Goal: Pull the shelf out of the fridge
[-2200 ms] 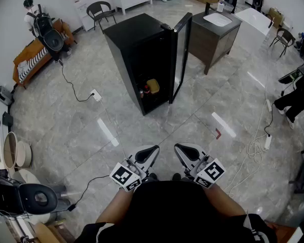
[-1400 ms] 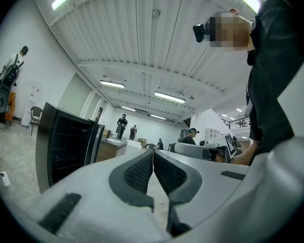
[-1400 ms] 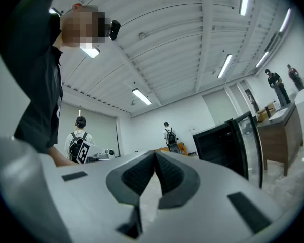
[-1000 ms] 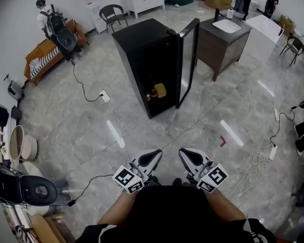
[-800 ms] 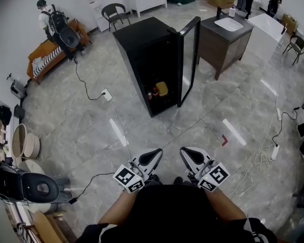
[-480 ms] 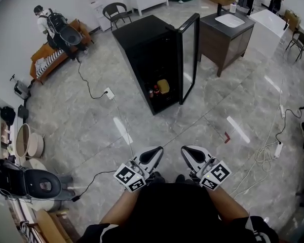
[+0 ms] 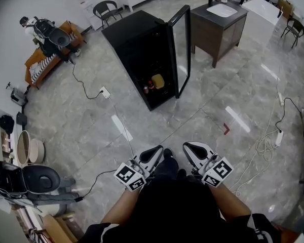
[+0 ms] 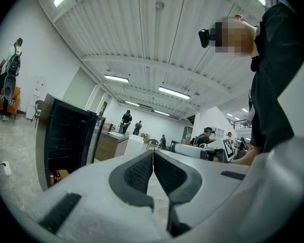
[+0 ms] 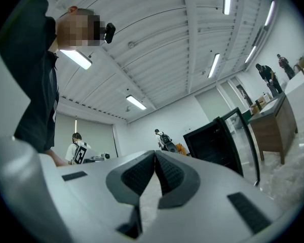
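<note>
A black fridge (image 7: 137, 49) stands on the grey tiled floor some way ahead, its glass door (image 7: 181, 47) swung open to the right. Bottles and a yellow item (image 7: 158, 81) sit low inside; the shelves are too dark to make out from the head view. The fridge (image 8: 66, 135) shows at the left of the left gripper view and the fridge (image 9: 218, 143) at the right of the right gripper view. My left gripper (image 7: 157, 150) and right gripper (image 7: 187, 147) are held close to my body, both shut and empty, far from the fridge.
A dark cabinet with a sink (image 7: 217, 22) stands right of the fridge. Cables and power strips (image 7: 105, 91) lie on the floor at left and right (image 7: 278, 135). A person with a backpack (image 7: 40, 29) stands by an orange bench. Chairs and stools line the left edge.
The view has shifted: the fridge now sits a little higher and further left in the head view. Both grippers stay shut at my waist, and a shoe shows between them.
</note>
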Tool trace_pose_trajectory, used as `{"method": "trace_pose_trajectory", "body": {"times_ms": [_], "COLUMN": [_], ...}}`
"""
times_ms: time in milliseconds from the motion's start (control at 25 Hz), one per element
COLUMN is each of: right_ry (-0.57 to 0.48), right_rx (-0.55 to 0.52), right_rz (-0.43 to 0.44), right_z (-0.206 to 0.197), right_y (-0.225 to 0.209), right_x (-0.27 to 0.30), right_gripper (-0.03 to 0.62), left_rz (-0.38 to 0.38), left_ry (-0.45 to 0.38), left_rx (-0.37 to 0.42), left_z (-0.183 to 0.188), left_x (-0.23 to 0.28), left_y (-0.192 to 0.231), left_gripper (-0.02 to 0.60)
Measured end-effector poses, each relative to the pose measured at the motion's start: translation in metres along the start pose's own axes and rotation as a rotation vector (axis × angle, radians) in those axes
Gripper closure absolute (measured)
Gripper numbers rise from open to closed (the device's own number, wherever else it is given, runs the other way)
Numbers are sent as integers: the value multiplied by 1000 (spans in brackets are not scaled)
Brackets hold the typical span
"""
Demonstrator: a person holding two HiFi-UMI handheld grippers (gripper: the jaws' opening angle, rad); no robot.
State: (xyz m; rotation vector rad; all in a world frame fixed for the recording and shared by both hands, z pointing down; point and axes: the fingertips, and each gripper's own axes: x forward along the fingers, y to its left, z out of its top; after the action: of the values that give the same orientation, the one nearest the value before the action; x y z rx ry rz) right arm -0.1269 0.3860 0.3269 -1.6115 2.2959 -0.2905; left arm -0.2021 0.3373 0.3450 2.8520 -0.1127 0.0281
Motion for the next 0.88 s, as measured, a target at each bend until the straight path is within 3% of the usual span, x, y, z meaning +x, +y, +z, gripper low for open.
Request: {"method": "trace_pose_trajectory", "body": {"times_ms": [400, 880], "right_ry": [13, 71], "right_rx": [18, 28], "right_rz": [-76, -37], "right_z": [0, 12], "right_y": [-36, -97], "right_x": [7, 105], "right_gripper": [568, 568], "left_rz": [-25, 70], "left_ry": [-4, -63], "left_rx": [-41, -67], "left_z": [-9, 25], "left_x": [26, 55], "left_y": [34, 156], "left_gripper": [558, 558]}}
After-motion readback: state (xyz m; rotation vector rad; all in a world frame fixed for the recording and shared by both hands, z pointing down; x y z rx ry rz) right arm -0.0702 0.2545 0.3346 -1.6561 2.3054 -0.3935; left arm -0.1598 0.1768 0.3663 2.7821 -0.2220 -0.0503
